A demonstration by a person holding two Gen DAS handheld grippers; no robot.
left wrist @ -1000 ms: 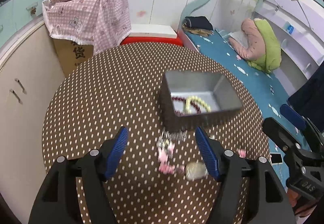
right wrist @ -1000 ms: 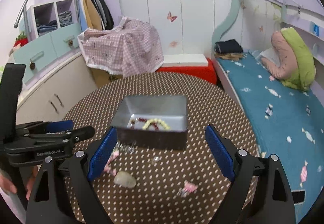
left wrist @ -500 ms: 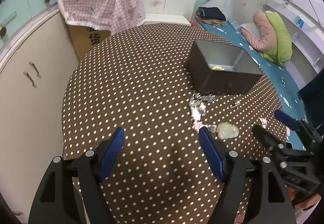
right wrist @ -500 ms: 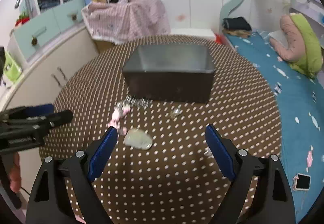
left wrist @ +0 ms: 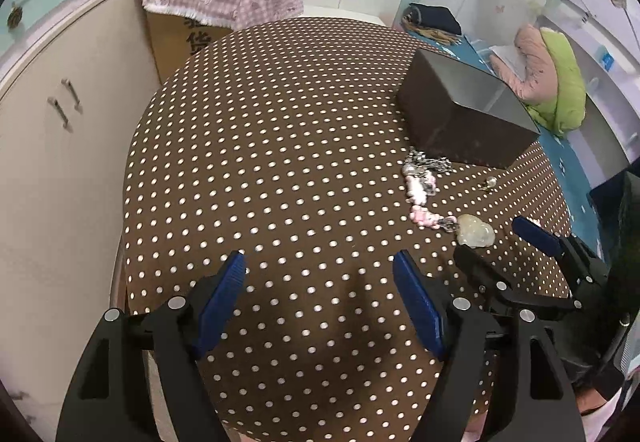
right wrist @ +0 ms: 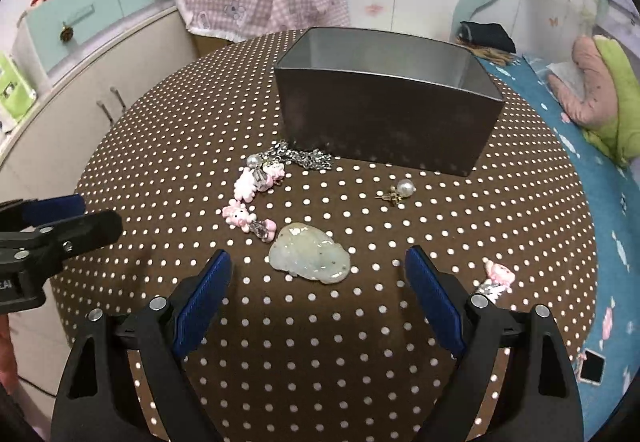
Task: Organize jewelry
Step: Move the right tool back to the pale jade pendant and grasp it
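Gray metal tin [right wrist: 384, 122], rectangular, open top, upright on polka-dot tablecloth [right wrist: 168, 146]; contents hidden from this low angle. Silver chain [right wrist: 308, 158] bunched, touching tin's front-left bottom edge. Pink cat-charm bracelet [right wrist: 250, 202] with clear beads and a pearl, curving away from the chain, in front of tin's left corner. Pale green jade pendant [right wrist: 310, 254], flat, lumpy oval, in front of tin, just beside bracelet's near end. Pearl stud earring [right wrist: 400, 191], gold post, on its side, near tin's front wall. Small pink charm [right wrist: 498, 276] well in front of tin's right corner.
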